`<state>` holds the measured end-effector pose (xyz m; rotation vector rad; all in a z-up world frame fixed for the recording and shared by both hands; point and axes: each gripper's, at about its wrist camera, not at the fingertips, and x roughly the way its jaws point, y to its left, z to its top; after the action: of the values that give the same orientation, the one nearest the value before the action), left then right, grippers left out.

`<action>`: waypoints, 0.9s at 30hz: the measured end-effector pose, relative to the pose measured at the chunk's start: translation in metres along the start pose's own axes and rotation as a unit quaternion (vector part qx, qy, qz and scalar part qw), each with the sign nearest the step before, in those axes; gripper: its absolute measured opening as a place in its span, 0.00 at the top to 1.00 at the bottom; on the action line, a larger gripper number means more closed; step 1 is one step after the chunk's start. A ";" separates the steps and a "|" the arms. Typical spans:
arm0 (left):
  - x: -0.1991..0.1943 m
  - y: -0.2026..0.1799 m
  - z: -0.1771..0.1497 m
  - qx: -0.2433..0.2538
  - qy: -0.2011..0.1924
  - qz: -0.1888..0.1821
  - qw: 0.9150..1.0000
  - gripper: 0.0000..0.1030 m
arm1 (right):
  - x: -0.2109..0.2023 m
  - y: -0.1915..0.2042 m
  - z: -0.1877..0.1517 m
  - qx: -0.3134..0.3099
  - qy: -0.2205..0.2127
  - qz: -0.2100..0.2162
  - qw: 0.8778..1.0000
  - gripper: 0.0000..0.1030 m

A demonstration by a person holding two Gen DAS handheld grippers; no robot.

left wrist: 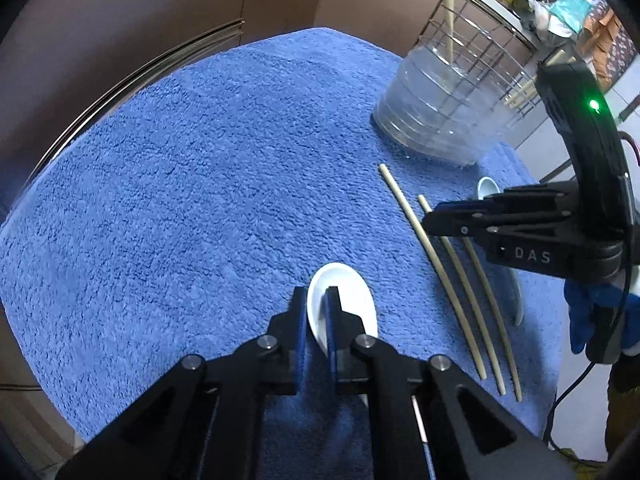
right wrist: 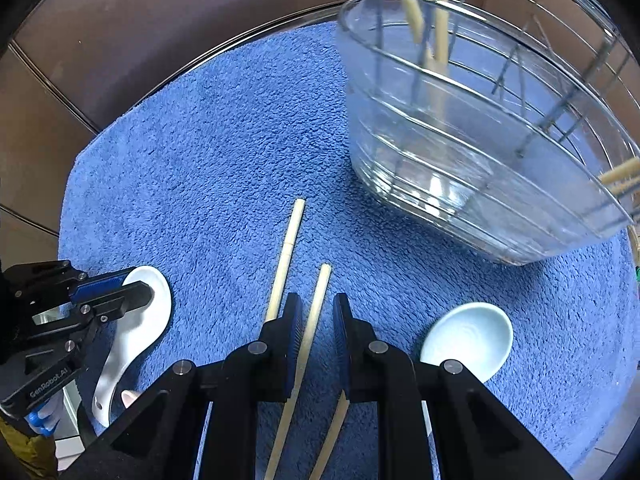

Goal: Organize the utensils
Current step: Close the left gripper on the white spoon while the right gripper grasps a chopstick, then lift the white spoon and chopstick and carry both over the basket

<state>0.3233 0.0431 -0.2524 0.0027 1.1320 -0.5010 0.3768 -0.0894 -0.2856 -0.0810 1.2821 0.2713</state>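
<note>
A blue towel covers the counter and carries everything I work with; toward its far right corner stands my wire utensil basket with a clear plastic liner, and pale chopsticks already stand upright inside it. In front of the basket, near the towel's right edge, three loose chopsticks lie side by side, pointing away from me; a pale blue spoon lies on the towel just right of them. A white spoon lies left of the chopsticks, nearer the towel's front edge.

My left tongs are parted around the bowl of the white spoon, one blue pad outside its left rim and the other over the bowl; I cannot tell whether the pads press the rim. My right tongs hang open low over the loose chopsticks; the middle stick runs up between the two fingers, one stick lies just outside the left finger, and a third shows only below the right finger.

The side of my right tongs reads "DAS" in the left wrist view; the body of my left tongs reads "GenRobot.AI" in the right wrist view.
</note>
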 end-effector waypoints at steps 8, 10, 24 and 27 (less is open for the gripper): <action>-0.010 -0.009 -0.005 0.028 -0.016 0.008 0.999 0.96 | 0.006 0.016 0.004 -0.012 0.008 -0.021 1.000 0.89; -0.017 -0.011 -0.007 0.035 -0.028 0.017 0.999 0.96 | 0.007 0.020 0.003 -0.008 0.007 -0.021 1.000 0.91; -0.069 -0.002 -0.035 0.009 -0.084 0.065 0.994 0.96 | -0.033 0.014 -0.034 0.035 -0.058 0.055 0.996 0.94; -0.082 -0.003 -0.041 0.003 -0.096 0.072 0.993 0.96 | -0.052 0.011 -0.049 0.033 -0.089 0.075 0.993 0.94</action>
<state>0.2597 0.0819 -0.1983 0.0403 0.9353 -0.3677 0.3146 -0.0973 -0.2491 0.0952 1.1203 0.3563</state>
